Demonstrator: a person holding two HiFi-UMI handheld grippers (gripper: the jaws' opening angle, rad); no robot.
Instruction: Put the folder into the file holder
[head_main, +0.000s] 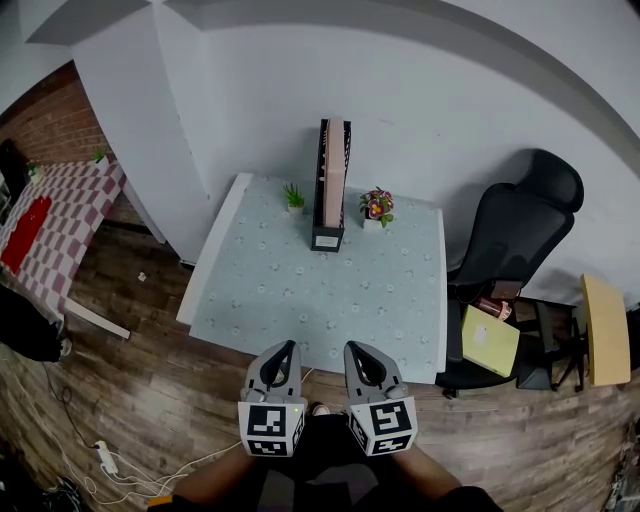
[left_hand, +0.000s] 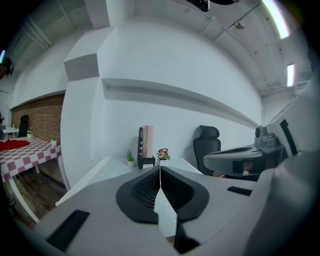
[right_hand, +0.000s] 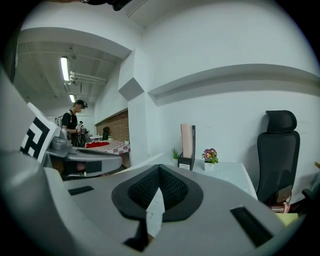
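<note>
A black file holder (head_main: 327, 205) stands upright at the far edge of the table (head_main: 320, 290), with a pale pink folder (head_main: 333, 185) standing inside it. The holder (left_hand: 142, 147) and folder (left_hand: 148, 141) also show far off in the left gripper view, and the holder (right_hand: 192, 145) and folder (right_hand: 186, 140) in the right gripper view. My left gripper (head_main: 287, 346) and right gripper (head_main: 352, 349) hang side by side over the near table edge, both shut and empty. In their own views the left gripper (left_hand: 160, 172) and right gripper (right_hand: 159, 171) have jaws closed together.
A small green plant (head_main: 294, 197) stands left of the holder and a flower pot (head_main: 377, 207) right of it. A black office chair (head_main: 510, 240) sits to the table's right, with a yellow-green box (head_main: 489, 340) on a seat. A checkered table (head_main: 55, 225) stands far left.
</note>
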